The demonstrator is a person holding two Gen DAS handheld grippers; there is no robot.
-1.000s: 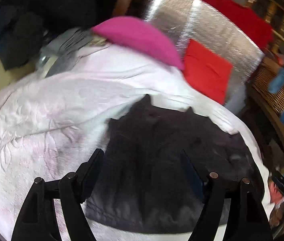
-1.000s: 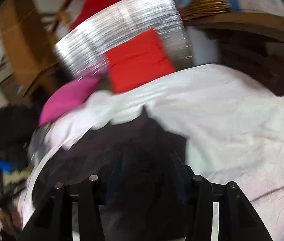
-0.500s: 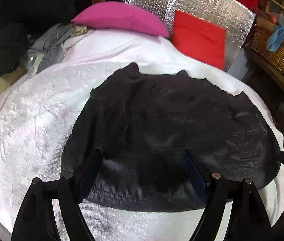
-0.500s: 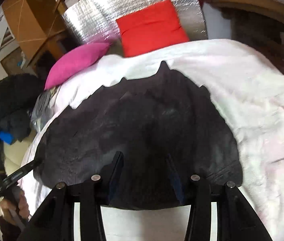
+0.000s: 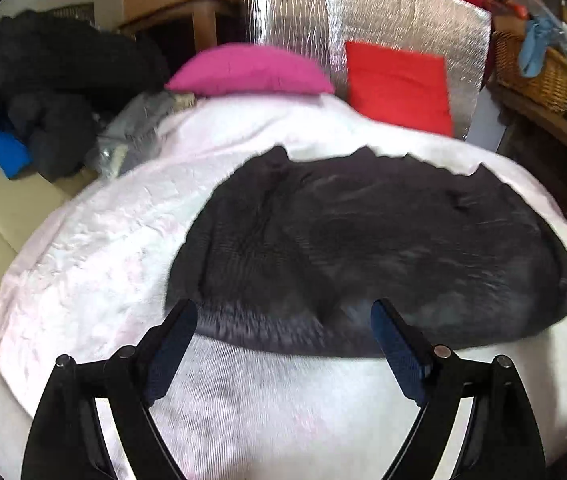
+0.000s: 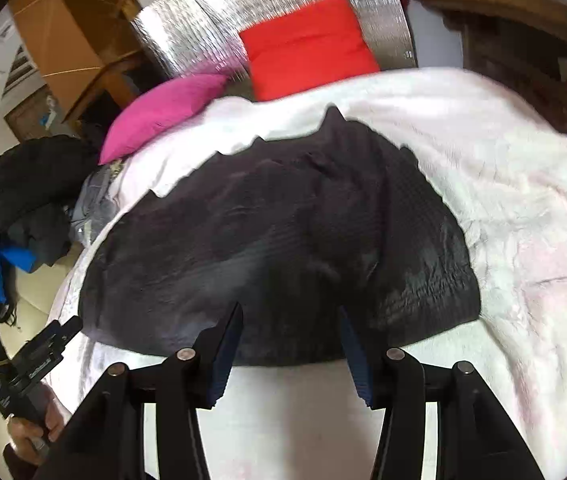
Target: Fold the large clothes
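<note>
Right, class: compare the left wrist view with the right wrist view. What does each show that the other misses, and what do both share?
Only the left wrist view: the wicker basket holding a light blue cloth.

Only the right wrist view: the person's hand gripping the left gripper's handle, and a cardboard box.

Both: the black garment spread on the white bedcover, the pink pillow, the red cushion, the silver foil panel.

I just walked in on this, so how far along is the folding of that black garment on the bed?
Done: the black garment lies spread flat on the white bedspread. In hand: nothing; the left gripper and right gripper hover at its near hem, both opening, neither gripping cloth. Left: every fold; no layer looks turned over yet.
</note>
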